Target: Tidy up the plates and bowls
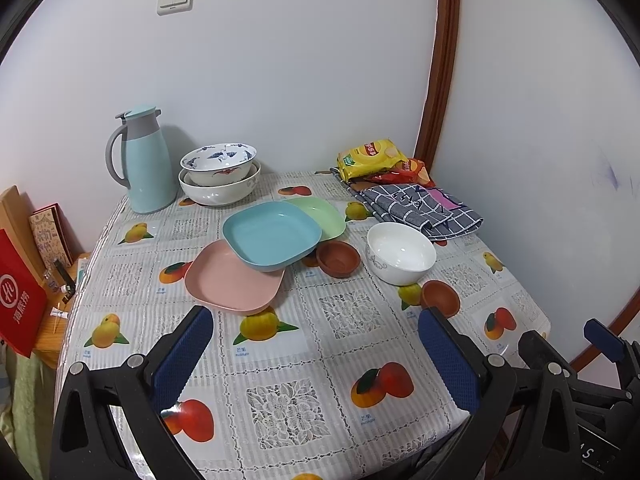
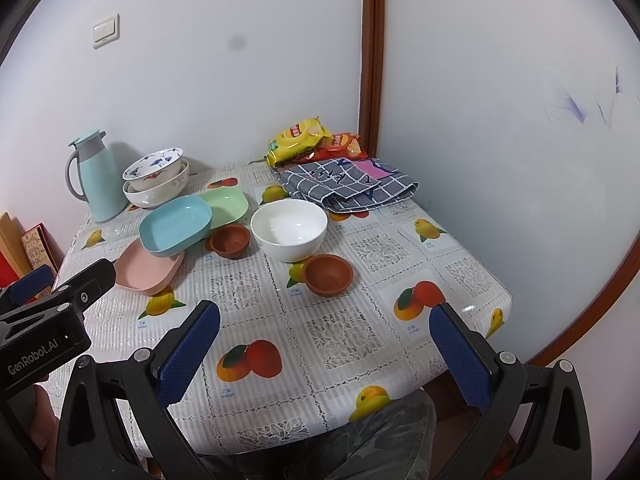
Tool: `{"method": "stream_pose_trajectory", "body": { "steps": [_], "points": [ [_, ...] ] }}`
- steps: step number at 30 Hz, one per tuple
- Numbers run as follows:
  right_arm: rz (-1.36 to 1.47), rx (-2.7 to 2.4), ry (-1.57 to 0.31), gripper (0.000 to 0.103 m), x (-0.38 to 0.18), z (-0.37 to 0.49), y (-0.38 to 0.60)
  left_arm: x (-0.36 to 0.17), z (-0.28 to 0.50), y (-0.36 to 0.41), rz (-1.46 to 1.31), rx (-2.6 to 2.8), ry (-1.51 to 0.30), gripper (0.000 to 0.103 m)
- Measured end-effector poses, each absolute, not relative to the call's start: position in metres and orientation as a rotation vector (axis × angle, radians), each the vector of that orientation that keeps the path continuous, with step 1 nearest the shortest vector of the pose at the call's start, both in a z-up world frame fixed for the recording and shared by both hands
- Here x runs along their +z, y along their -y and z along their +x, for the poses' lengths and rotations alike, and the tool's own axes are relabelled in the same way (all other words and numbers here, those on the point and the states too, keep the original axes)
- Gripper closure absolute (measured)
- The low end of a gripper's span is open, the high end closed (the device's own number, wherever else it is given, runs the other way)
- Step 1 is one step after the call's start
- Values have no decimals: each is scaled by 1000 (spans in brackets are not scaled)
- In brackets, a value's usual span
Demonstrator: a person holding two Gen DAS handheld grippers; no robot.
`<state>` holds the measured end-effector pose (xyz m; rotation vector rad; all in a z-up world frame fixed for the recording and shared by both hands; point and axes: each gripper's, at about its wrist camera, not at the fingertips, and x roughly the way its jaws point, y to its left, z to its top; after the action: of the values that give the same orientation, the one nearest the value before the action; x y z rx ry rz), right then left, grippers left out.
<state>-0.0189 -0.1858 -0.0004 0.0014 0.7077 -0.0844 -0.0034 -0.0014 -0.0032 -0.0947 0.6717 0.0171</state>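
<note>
Three square plates lie overlapped mid-table: a blue plate (image 1: 272,235) (image 2: 176,226) rests tilted on a pink plate (image 1: 230,280) (image 2: 146,270) and a green plate (image 1: 322,216) (image 2: 226,204). A white bowl (image 1: 401,253) (image 2: 289,231) stands to their right, with two small brown clay bowls (image 1: 339,258) (image 1: 440,297) (image 2: 230,241) (image 2: 329,274) beside it. Two patterned bowls (image 1: 219,172) (image 2: 156,178) sit nested at the back left. My left gripper (image 1: 316,320) and right gripper (image 2: 326,318) hover open over the near table edge, holding nothing.
A light blue thermos jug (image 1: 142,160) (image 2: 96,176) stands at the back left corner. Snack bags (image 1: 374,160) (image 2: 308,140) and a folded checked cloth (image 1: 420,208) (image 2: 348,184) lie at the back right. Walls close two sides. Books and a red box (image 1: 18,300) sit left of the table.
</note>
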Motion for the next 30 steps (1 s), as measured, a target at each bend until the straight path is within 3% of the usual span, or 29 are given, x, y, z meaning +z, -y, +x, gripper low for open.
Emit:
{"method": "stream_pose_trajectory", "body": {
  "steps": [30],
  "points": [
    [-2,-87,-705,0,2,-18,182,1,0,-2,-97,4,-672,0]
  ]
}}
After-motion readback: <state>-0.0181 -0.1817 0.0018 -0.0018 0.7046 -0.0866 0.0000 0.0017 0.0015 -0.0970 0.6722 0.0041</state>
